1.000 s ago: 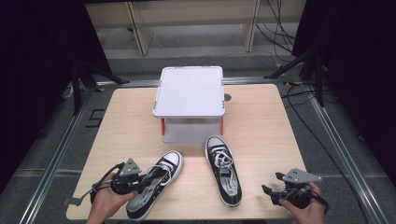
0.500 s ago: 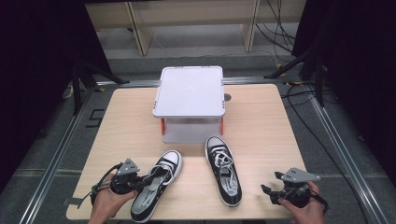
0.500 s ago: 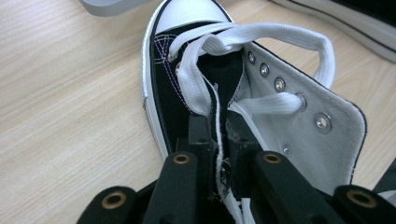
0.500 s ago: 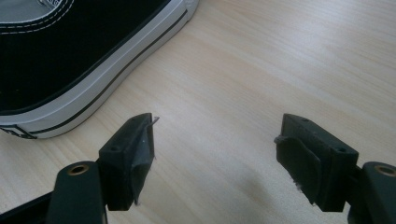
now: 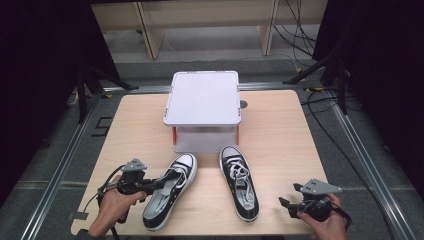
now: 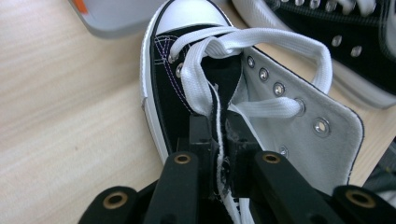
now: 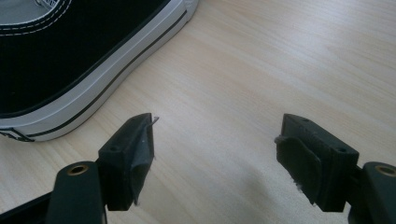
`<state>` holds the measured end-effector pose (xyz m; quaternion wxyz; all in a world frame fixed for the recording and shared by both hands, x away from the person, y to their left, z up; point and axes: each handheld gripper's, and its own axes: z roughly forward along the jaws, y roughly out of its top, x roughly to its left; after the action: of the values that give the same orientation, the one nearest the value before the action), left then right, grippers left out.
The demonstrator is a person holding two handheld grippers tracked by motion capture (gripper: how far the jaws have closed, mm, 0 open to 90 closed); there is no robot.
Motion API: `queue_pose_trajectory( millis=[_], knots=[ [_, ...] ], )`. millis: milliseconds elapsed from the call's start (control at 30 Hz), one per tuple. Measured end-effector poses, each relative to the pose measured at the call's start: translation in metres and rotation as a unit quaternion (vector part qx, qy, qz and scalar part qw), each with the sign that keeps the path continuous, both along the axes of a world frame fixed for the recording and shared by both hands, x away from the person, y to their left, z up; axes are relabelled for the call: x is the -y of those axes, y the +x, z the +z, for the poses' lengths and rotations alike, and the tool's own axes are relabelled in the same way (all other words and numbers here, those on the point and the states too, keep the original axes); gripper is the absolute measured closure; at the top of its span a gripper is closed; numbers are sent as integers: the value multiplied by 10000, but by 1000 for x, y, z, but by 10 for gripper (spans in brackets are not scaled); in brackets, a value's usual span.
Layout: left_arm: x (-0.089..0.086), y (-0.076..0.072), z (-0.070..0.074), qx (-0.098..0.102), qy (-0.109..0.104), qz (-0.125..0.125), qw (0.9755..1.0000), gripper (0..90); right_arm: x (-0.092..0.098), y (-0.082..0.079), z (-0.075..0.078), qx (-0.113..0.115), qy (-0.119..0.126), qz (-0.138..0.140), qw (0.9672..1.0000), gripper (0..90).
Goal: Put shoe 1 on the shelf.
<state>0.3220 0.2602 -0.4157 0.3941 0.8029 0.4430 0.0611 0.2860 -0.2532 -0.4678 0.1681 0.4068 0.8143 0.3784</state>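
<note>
1. the left gripper (image 5: 159,184) is at the near left of the table (image 5: 280,130), held in the person's left hand (image 5: 112,210).
2. in the left gripper view its fingers (image 6: 200,135) are clamped on the edge of the left shoe (image 5: 169,192), right by the lace holes. they have just been closing, with that cloth edge between them.
3. this left shoe is a black and white high-top sneaker. it lies tipped on its side, with its white toe cap pointing at the box.
4. its white laces (image 6: 233,44) are loose and make a big loop over the open top.
5. the right shoe (image 5: 239,182) is the same kind. it stands flat on its sole just beside the left shoe, a bit apart from it.
6. a white plastic box (image 5: 202,97) with a flat lid and orange clips sits in the middle of the table, behind both shoes.
7. the right gripper (image 5: 287,204) is at the near right, held in the right hand (image 5: 325,225).
8. its fingers (image 7: 133,149) are wide apart and hold nothing. they are low over the bare wood, near the right shoe's sole but not touching it.
</note>
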Motion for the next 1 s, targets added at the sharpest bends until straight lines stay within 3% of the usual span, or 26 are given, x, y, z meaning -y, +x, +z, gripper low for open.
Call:
queue_pose_trajectory(
  millis=[67, 133, 167, 300, 433, 467, 500, 767, 1000],
  knots=[
    [1, 3, 12, 61, -102, 51, 9999, 832, 0, 0, 0, -2, 8, 2, 10000, 279],
    [-2, 4, 20, 54, -100, -75, 9999, 832, 1, 0, 1, -55, 56, -16, 10000, 279],
    [0, 5, 25, 106, -177, 51, 9998, 832, 2, 1, 1, 35, 17, 9, 10000, 279],
    [2, 7, 42, 152, -316, -5, 9994, 832, 3, 2, 1, 85, 59, 22, 9999, 279],
    [3, 6, 59, 218, -385, -34, 9990, 831, 2, 1, 2, 9, 94, 33, 10000, 279],
    [2, 7, 65, 258, -340, -64, 9991, 831, 2, 1, 2, 99, 52, 35, 9999, 279],
    [2, 6, 69, 249, -433, -62, 9987, 831, 2, 0, 2, -7, 110, 22, 9999, 279],
    [4, 9, 102, 425, -331, -108, 9985, 832, 2, 0, 3, 48, 90, -50, 9999, 279],
    [12, 25, 140, 561, -315, -131, 9978, 832, 2, 0, 3, 43, 86, -39, 9999, 279]
  ],
)
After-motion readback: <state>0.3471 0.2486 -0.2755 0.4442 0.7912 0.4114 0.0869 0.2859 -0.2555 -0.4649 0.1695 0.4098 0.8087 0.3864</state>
